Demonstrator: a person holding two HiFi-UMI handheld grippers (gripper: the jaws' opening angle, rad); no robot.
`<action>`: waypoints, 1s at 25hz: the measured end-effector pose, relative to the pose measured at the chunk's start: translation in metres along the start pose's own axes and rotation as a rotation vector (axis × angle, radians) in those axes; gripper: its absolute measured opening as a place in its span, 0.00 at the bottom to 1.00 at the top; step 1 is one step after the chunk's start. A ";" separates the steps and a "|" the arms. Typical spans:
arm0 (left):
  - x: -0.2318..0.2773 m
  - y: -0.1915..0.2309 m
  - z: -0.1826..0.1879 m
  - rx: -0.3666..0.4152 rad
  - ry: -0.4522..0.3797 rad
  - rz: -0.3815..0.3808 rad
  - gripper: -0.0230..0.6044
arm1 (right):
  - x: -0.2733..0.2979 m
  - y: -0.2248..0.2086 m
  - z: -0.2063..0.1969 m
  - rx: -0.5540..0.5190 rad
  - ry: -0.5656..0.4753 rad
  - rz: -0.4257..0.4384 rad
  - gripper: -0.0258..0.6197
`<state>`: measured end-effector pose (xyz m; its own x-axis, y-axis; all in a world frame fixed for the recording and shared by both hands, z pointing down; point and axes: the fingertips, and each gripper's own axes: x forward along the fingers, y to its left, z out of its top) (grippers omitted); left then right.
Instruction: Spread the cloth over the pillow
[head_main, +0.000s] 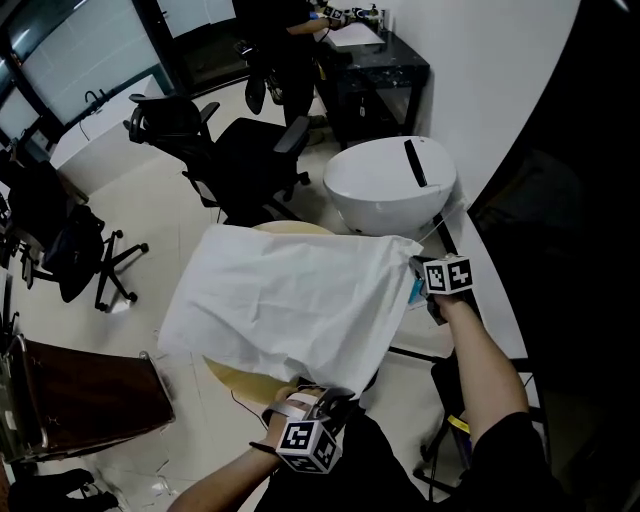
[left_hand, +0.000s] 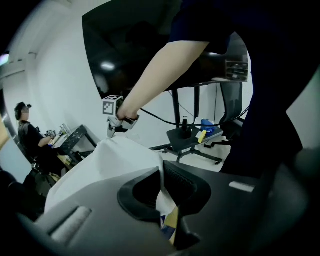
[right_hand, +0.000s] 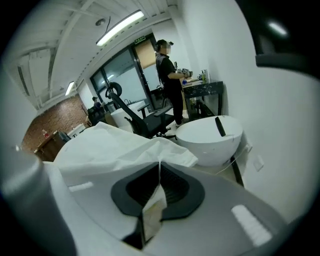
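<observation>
A white cloth (head_main: 290, 300) hangs spread out between my two grippers, above a tan round surface (head_main: 236, 381) that shows at the cloth's near and far edges. I cannot tell whether that surface is the pillow. My left gripper (head_main: 320, 396) is shut on the cloth's near corner, and in the left gripper view the fabric (left_hand: 105, 165) runs pinched between the closed jaws (left_hand: 163, 192). My right gripper (head_main: 416, 268) is shut on the far right corner. In the right gripper view the cloth (right_hand: 115, 150) is clamped in the jaws (right_hand: 159, 180). The right gripper (left_hand: 114, 128) also shows in the left gripper view.
A white rounded pod (head_main: 390, 185) stands beyond the cloth by the wall. Black office chairs (head_main: 230, 150) stand behind and to the left. A person (head_main: 285, 40) stands at a black desk (head_main: 375, 65) at the back. A brown case (head_main: 80, 395) lies at lower left.
</observation>
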<state>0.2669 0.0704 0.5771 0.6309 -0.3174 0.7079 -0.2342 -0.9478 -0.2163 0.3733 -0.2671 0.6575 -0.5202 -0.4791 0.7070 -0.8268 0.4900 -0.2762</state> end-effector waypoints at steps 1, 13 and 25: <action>0.004 -0.006 0.011 0.004 -0.020 -0.025 0.04 | -0.005 -0.003 -0.001 -0.027 0.020 -0.018 0.06; 0.070 -0.074 0.056 -0.024 -0.091 -0.276 0.04 | -0.010 -0.023 -0.042 -0.230 0.202 -0.135 0.07; 0.121 -0.078 0.042 -0.050 -0.035 -0.387 0.14 | 0.022 -0.019 -0.038 -0.197 0.091 -0.115 0.25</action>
<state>0.3923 0.1044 0.6517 0.7043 0.0618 0.7072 -0.0090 -0.9954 0.0959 0.3855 -0.2592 0.7034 -0.3959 -0.4769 0.7848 -0.8173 0.5726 -0.0644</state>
